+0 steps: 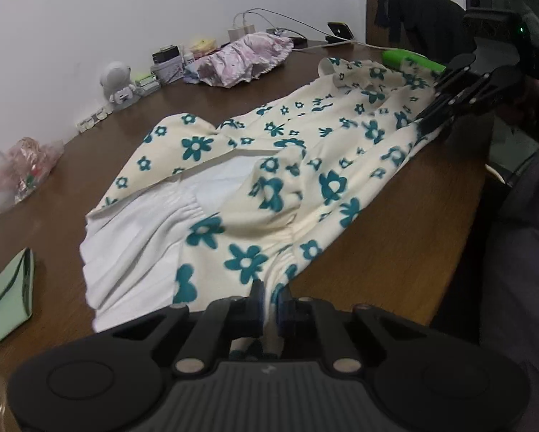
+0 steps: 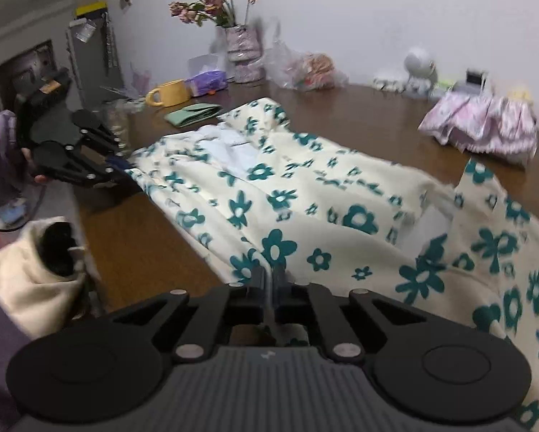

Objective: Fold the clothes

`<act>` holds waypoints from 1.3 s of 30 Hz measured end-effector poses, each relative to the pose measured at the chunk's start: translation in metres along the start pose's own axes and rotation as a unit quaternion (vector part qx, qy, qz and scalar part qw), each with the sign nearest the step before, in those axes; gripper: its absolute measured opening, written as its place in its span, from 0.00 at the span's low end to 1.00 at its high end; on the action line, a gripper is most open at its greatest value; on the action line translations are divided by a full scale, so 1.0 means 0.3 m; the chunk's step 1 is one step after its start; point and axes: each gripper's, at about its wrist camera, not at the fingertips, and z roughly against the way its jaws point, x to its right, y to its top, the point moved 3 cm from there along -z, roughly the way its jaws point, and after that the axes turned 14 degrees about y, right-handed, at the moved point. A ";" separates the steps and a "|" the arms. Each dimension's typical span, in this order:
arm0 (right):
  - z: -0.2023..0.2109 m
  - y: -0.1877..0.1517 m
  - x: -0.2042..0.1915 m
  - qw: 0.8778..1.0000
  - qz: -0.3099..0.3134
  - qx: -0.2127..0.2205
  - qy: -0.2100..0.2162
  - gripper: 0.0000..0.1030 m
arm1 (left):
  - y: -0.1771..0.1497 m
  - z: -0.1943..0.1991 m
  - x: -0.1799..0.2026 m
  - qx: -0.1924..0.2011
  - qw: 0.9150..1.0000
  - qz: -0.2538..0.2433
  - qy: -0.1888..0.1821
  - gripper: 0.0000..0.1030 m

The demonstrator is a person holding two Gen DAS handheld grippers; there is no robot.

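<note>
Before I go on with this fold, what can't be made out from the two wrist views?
- Left wrist view: the floral garment's near hem is hidden behind the left tool.
- Left wrist view: the small items along the wall are too small to identify.
- Right wrist view: the garment's right part is cut off by the edge.
- Right wrist view: the flower print is blurred, and the pink cloth too.

Ahead-left of my left gripper [image 1: 268, 300] lies bare brown wooden table [image 1: 132, 122] — open as far as the folded mint-green cloth [image 1: 8, 309]. Ahead of my right gripper [image 2: 268, 280] the cream teal-flowered garment [image 2: 305, 194] covers everything — pink ruffled fabric [image 2: 485, 129] crowds the far right.
</note>
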 end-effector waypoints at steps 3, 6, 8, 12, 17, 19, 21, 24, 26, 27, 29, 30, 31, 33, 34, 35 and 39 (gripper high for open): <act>0.042 -0.029 -0.021 1.000 -0.006 0.000 0.019 0.03 | -0.032 0.023 -0.007 -0.008 1.000 0.014 0.014 0.20; 0.079 -0.035 -0.032 1.000 0.005 0.014 0.021 0.07 | -0.055 0.069 -0.043 0.001 0.998 0.069 -0.010 0.31; 0.109 -0.019 -0.034 0.999 0.009 0.037 0.015 0.09 | -0.059 0.114 -0.053 0.027 0.996 0.081 -0.013 0.37; 0.109 0.016 -0.005 0.998 0.001 0.064 -0.016 0.19 | -0.076 0.086 -0.061 -0.007 0.997 0.079 0.019 0.39; 0.052 -0.014 0.048 0.998 -0.010 0.026 -0.054 0.24 | -0.098 0.052 -0.064 -0.036 0.996 0.073 0.040 0.40; 0.052 -0.028 0.057 0.998 -0.016 0.025 -0.052 0.24 | -0.109 0.049 -0.087 -0.038 0.995 0.081 0.049 0.32; 0.058 -0.035 0.064 0.998 -0.020 0.030 -0.050 0.24 | -0.117 0.044 -0.117 -0.050 0.993 0.092 0.060 0.16; 0.062 -0.048 0.059 0.998 -0.017 0.032 -0.049 0.24 | -0.126 0.062 -0.149 -0.056 0.990 0.099 0.086 0.13; 0.064 -0.051 0.057 0.998 -0.015 0.032 -0.048 0.24 | -0.119 0.095 -0.166 -0.045 0.988 0.115 0.090 0.13; 0.064 -0.050 0.056 0.998 -0.016 0.032 -0.048 0.24 | -0.111 0.119 -0.171 -0.032 0.988 0.124 0.085 0.13; 0.066 -0.046 0.056 0.998 -0.019 0.031 -0.046 0.24 | -0.080 0.191 -0.185 0.033 0.985 0.161 0.059 0.16; 0.069 -0.042 0.054 0.998 -0.020 0.031 -0.045 0.27 | -0.060 0.224 -0.192 0.069 0.980 0.180 0.050 0.25; 0.077 -0.036 0.050 0.998 -0.020 0.035 -0.040 0.34 | -0.034 0.252 -0.198 0.108 0.973 0.200 0.047 0.39; 0.107 -0.010 0.035 0.998 -0.009 0.053 -0.029 0.45 | 0.023 0.260 -0.193 0.153 0.963 0.220 0.026 0.53; 0.127 0.008 0.027 0.998 -0.003 0.065 -0.027 0.47 | 0.061 0.238 -0.186 0.162 0.961 0.224 0.023 0.60; 0.149 0.030 0.023 0.997 0.005 0.075 -0.031 0.48 | 0.100 0.215 -0.179 0.169 0.959 0.228 0.020 0.63; 0.216 0.125 0.069 0.993 0.019 0.088 -0.082 0.53 | 0.272 0.017 -0.157 0.110 0.967 0.224 0.058 0.70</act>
